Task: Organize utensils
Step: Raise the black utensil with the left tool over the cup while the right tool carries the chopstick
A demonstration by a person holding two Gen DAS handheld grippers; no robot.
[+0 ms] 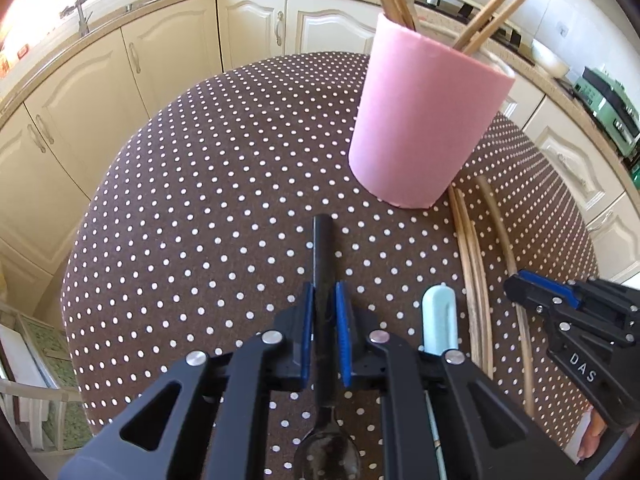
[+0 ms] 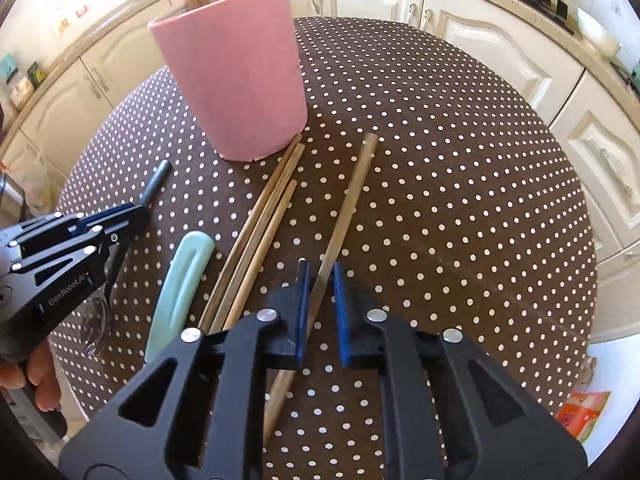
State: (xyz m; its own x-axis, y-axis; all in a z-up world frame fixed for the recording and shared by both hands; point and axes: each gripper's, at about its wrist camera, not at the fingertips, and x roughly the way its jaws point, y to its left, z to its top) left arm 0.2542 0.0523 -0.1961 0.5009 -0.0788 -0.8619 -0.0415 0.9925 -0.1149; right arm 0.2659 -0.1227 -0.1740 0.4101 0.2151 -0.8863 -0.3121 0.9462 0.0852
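A pink cup (image 1: pixel 424 120) holding several wooden sticks stands on the dotted table; it also shows in the right wrist view (image 2: pixel 236 80). My left gripper (image 1: pixel 325 308) is shut on a black-handled spoon (image 1: pixel 322 256), whose bowl (image 1: pixel 326 456) lies under the gripper. A mint-handled utensil (image 1: pixel 439 320) lies just to its right, also visible in the right wrist view (image 2: pixel 180 288). My right gripper (image 2: pixel 320 300) has its jaws around a single wooden stick (image 2: pixel 348 216) lying on the table, with a small gap on the right side. Three chopsticks (image 2: pixel 260 240) lie to its left.
The round table (image 2: pixel 460 200) has a brown cloth with white dots. Cream kitchen cabinets (image 1: pixel 120 80) and a countertop ring it. An orange packet (image 2: pixel 580 412) lies off the table's right edge. The left gripper shows in the right wrist view (image 2: pixel 80 240).
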